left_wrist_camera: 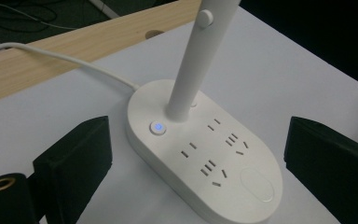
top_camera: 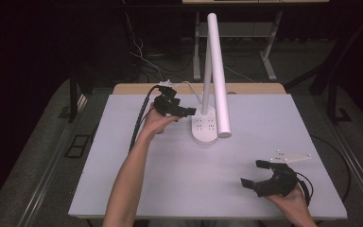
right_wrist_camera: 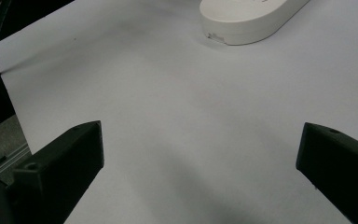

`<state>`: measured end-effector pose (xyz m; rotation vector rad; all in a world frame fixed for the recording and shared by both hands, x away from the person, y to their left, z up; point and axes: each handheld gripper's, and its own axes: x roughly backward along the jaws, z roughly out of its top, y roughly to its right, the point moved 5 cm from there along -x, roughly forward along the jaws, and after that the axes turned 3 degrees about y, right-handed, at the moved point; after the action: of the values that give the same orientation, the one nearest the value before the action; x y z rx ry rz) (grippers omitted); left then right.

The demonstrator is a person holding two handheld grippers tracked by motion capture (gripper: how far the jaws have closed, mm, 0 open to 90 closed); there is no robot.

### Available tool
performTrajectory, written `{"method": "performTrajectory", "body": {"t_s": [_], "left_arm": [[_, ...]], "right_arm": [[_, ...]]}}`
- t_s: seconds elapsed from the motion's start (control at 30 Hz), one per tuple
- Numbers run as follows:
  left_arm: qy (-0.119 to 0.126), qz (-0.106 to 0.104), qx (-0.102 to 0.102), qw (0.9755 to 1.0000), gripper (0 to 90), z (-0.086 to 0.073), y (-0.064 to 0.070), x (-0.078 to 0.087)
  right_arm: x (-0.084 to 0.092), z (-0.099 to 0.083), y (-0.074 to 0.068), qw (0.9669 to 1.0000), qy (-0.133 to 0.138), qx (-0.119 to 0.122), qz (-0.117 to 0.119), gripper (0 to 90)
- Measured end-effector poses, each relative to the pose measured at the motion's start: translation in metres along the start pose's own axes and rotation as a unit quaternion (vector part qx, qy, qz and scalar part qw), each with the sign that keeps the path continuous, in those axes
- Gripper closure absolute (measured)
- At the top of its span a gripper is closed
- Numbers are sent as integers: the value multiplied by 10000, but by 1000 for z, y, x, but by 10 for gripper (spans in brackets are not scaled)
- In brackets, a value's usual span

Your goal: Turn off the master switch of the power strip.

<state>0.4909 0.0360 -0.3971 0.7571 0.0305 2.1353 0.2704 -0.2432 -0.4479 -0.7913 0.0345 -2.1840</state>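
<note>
Left gripper view: the white oval plastic lamp base w/ plug holes (left_wrist_camera: 205, 156) sits right in front of the left gripper (left_wrist_camera: 198, 172), between its two black jaws. Jaws are wide apart, nothing in them, not touching the base. The base's long way runs from near-left to far-right of this gripper, so the jaws stand about across it. The small round button w/ a blue light (left_wrist_camera: 157, 127) is on the near-left end, just beside the white lamp post (left_wrist_camera: 193, 65) that goes up from the base. That button is closer to the gripper's left jaw.

High view: the left gripper (top_camera: 182, 112) is just beside the base (top_camera: 204, 127) on the white table (top_camera: 137, 189). The right gripper (top_camera: 257, 175) is well apart from it, jaws wide too, holding nothing. So the left hand is the near one; prob. it goes for the button or base next.
</note>
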Motion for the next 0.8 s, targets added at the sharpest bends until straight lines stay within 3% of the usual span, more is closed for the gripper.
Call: {"method": "performTrajectory", "body": {"t_s": [0.47, 0.8], "left_arm": [[72, 23, 228, 9997, 103, 1, -9, -19], [183, -11, 520, 9985, 145, -3, -12, -33]], "right_arm": [[1, 0, 0, 10000, 0, -42, 7, 0], [1, 0, 0, 10000, -6, -42, 21, 0]]}}
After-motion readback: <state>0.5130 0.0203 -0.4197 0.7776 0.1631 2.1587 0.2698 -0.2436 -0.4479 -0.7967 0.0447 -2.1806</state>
